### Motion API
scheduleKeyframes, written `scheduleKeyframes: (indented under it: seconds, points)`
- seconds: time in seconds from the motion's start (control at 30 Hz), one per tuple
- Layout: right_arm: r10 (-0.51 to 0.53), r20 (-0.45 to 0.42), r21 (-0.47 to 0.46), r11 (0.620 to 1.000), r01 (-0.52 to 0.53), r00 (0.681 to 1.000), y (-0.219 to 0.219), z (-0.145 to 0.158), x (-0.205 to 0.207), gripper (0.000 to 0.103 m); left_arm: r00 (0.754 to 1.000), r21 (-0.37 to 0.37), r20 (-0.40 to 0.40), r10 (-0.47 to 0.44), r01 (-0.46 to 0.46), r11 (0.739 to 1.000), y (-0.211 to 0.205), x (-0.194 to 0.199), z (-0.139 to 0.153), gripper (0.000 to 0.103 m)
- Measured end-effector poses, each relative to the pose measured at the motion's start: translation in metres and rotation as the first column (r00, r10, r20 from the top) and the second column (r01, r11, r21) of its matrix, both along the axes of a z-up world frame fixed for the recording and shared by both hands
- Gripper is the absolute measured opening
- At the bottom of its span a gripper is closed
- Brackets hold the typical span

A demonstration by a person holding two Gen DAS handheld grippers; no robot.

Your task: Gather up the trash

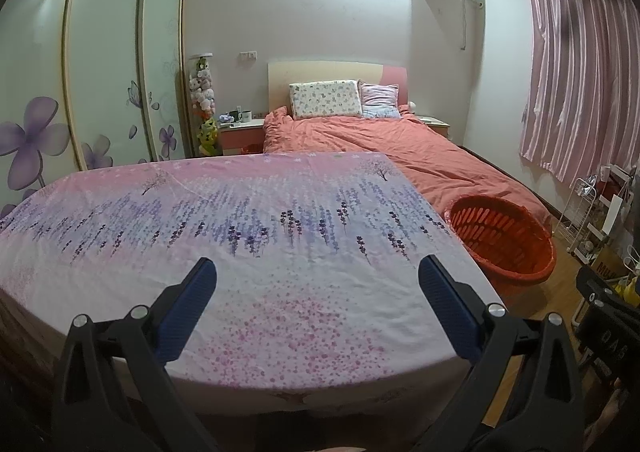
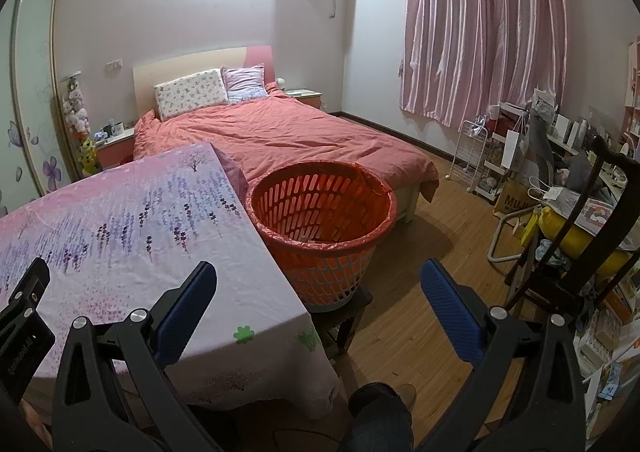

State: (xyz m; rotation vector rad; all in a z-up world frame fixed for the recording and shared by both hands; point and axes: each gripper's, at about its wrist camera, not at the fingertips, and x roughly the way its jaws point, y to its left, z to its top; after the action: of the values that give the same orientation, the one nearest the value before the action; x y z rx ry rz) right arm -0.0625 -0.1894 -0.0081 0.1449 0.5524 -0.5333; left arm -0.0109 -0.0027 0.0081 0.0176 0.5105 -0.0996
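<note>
Both tongs [image 1: 317,272] [image 2: 319,276] gape empty; basket [image 2: 320,208] contents hard to make out.

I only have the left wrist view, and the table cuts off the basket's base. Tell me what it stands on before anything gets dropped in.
Observer: The basket stands on a low dark stool, right beside the table.
Operator: Report the right gripper.
Observer: The right gripper is open, with nothing between its fingers, and it points toward the basket.
Operator: Check inside the basket.
Observer: Something pale lies at the bottom, too small to identify.
</note>
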Motion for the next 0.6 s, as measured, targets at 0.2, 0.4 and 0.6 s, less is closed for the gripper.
scheduleKeyframes:
  seconds: [0.2, 0.4, 0.6]
  points:
    - [-0.001, 0.000, 0.001, 1.000, 0.001, 1.000, -0.0008, 0.0002, 0.0007, 0.101, 1.000, -0.001, -0.001, 0.001, -0.001, 1.000, 0.0002, 0.0003, -0.0002, 0.099]
    - [-0.001, 0.000, 0.001, 1.000, 0.001, 1.000, -0.0023, 0.0002, 0.0009, 0.101, 1.000, -0.002, -0.003, 0.000, 0.000, 1.000, 0.0002, 0.0000, -0.0017, 0.099]
    - [0.000, 0.000, 0.002, 1.000, 0.000, 1.000, -0.0029, 0.0002, 0.0009, 0.101, 1.000, -0.001, -0.003, 0.001, -0.001, 1.000, -0.0003, -0.0001, -0.0015, 0.099]
